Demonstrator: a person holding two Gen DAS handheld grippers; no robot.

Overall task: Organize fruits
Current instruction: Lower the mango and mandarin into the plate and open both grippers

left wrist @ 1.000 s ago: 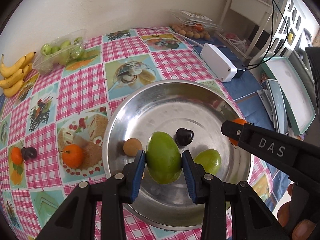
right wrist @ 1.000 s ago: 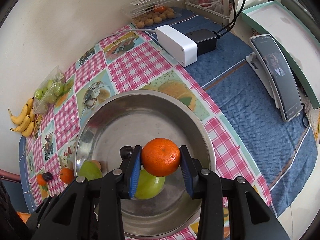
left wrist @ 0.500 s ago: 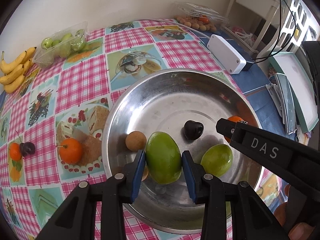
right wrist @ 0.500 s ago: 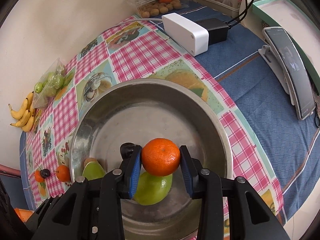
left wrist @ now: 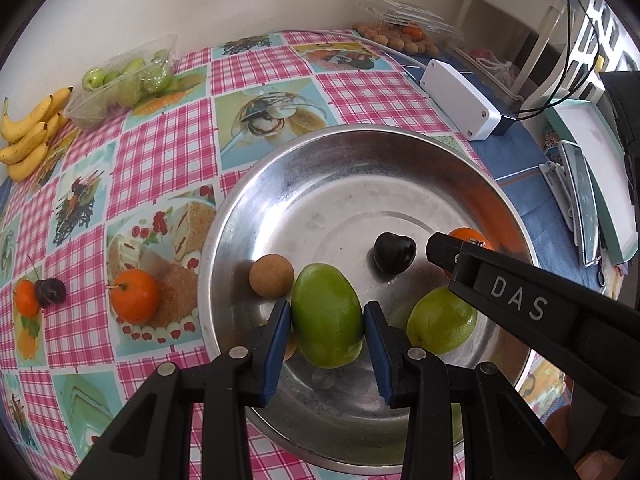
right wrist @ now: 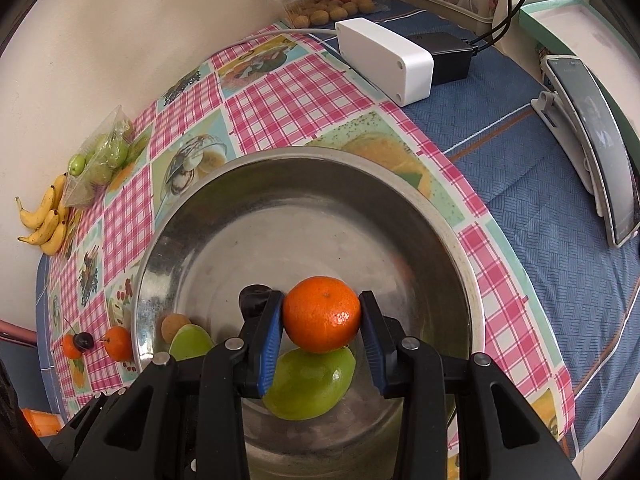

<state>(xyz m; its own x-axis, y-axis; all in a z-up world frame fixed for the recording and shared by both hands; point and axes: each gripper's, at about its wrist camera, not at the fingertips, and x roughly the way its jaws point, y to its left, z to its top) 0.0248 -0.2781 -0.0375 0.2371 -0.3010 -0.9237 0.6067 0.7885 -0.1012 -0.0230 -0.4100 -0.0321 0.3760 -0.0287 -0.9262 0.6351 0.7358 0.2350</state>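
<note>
Now we see the steel bowl (left wrist: 400, 152) mid-frame holding a brown fruit (left wrist: 271, 275), dark plum (left wrist: 394, 252) and green fruit (left wrist: 442, 320). Our left gripper (left wrist: 326, 326) pinches a mango (left wrist: 326, 320) and our right gripper (right wrist: 322, 320) a tangerine (right wrist: 322, 314) over it. Bananas (left wrist: 30, 136) lie far upper left.

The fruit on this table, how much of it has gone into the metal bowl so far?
Lying in the round steel bowl: a green mango, dark plum, small brown fruit. In hand: left gripper grips another green mango, right gripper an orange tangerine. Left: a stemmed tangerine on the tablecloth.
</note>
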